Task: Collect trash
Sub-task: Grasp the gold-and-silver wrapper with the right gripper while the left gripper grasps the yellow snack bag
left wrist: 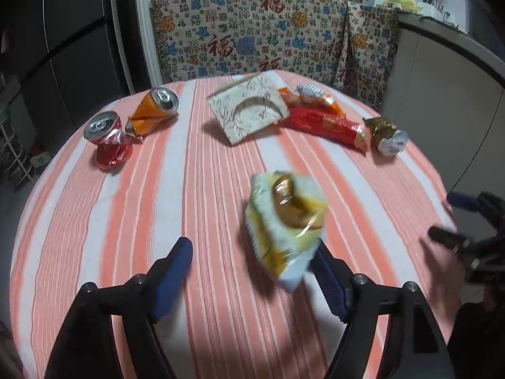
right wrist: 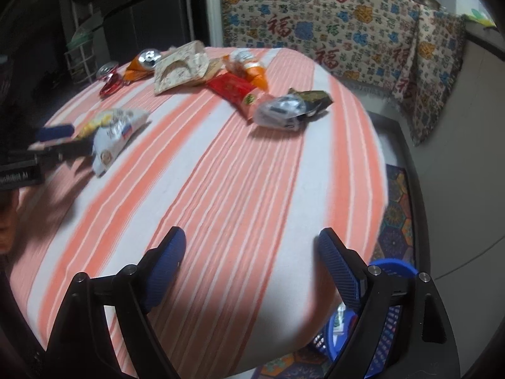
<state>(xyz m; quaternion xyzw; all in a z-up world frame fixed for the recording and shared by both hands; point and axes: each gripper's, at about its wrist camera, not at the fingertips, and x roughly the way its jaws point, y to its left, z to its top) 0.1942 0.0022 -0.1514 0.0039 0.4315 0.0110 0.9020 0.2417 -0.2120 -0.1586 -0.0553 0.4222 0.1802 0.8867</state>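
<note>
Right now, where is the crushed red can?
The crushed red can lies at the far left of the striped table in the left wrist view, right beside the orange can.

The left wrist view looks forward and down from close above the near edge of the striped bench (left wrist: 221, 284), facing the patterned curtain (left wrist: 252, 31) behind it. The right wrist view sits low at the bench's right near edge (right wrist: 252, 189), angled leftward across it, with the blue basket (right wrist: 391, 300) on the floor below. Both share the bench top, the crushed cans (left wrist: 107, 139) (right wrist: 109, 79) at its far left, the wrappers and the curtain (right wrist: 331, 25).
</note>
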